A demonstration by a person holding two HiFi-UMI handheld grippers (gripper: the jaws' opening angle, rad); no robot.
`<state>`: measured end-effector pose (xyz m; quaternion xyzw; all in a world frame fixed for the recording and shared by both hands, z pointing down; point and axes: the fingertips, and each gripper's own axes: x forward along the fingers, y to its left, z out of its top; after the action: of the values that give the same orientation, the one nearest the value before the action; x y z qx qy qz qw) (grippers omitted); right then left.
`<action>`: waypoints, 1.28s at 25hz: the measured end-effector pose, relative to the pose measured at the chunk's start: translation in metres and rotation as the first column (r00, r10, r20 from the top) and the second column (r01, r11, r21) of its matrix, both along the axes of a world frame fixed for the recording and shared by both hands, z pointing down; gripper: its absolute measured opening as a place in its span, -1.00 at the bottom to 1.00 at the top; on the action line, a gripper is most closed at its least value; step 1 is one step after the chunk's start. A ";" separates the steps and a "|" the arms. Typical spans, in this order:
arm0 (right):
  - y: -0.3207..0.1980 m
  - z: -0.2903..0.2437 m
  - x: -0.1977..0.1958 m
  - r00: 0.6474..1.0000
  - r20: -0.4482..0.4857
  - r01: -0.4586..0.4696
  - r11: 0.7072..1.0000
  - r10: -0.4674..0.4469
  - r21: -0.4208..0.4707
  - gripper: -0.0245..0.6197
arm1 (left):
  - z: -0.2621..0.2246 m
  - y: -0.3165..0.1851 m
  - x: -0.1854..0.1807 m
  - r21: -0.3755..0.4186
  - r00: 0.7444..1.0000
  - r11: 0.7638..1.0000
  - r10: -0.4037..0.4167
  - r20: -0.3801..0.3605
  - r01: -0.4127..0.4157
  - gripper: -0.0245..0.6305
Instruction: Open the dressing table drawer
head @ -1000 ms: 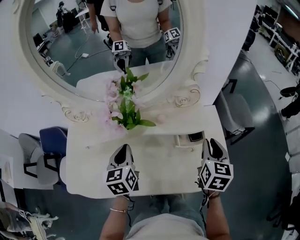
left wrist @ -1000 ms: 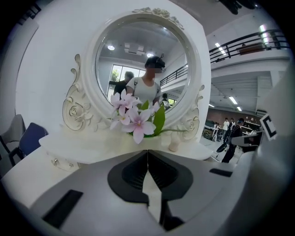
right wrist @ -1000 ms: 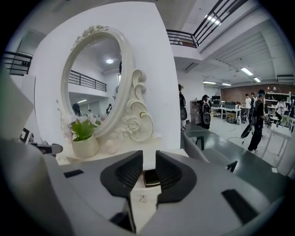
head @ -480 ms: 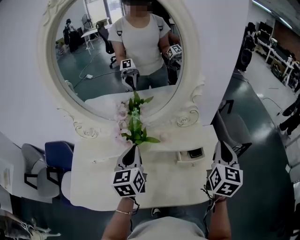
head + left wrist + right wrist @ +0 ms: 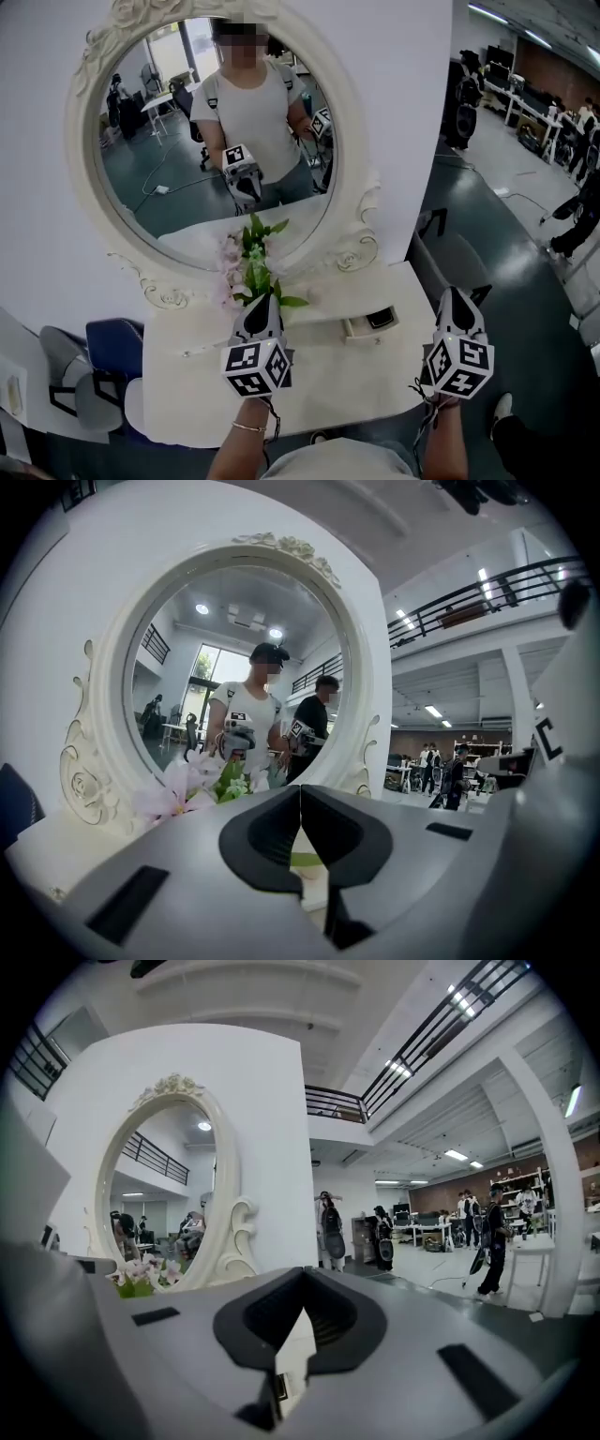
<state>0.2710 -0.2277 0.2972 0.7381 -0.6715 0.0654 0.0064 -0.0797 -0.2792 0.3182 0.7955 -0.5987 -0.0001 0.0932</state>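
The white dressing table (image 5: 319,375) stands under an oval mirror (image 5: 187,141). Its small drawer (image 5: 368,323) at the back right of the top is pulled out, with a dark thing lying inside. My left gripper (image 5: 262,301) hangs above the table's middle, just in front of the flowers (image 5: 249,267), jaws shut and empty. My right gripper (image 5: 454,294) hovers over the table's right edge, to the right of the drawer, shut on nothing. In the left gripper view the left gripper (image 5: 300,790) points at the mirror; in the right gripper view the right gripper (image 5: 302,1275) points past the mirror's right side.
A blue chair (image 5: 112,342) and a grey chair (image 5: 66,375) stand left of the table, another grey chair (image 5: 450,258) at its right. The mirror reflects the person and both grippers. People and desks fill the hall at far right (image 5: 487,1232).
Both grippers have risen off the tabletop and drawn back from the mirror side. The head view has tilted up, so more of the mirror and hall shows.
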 end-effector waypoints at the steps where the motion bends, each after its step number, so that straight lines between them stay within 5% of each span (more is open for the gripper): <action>1: 0.003 0.001 0.004 1.000 -0.003 -0.012 1.000 0.012 -0.003 -0.90 | -0.001 -0.002 0.003 0.002 1.000 1.000 0.009 0.001 -0.009 -0.87; 32: 0.015 0.016 0.014 0.998 -0.049 -0.049 0.996 0.045 -0.069 -0.91 | 0.004 -0.002 0.015 -0.015 1.000 1.000 0.023 0.000 -0.023 -0.87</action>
<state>0.2852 -0.2131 0.3130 0.7543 -0.6509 0.0716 0.0467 -0.0650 -0.2811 0.3227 0.8017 -0.5895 0.0053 0.0991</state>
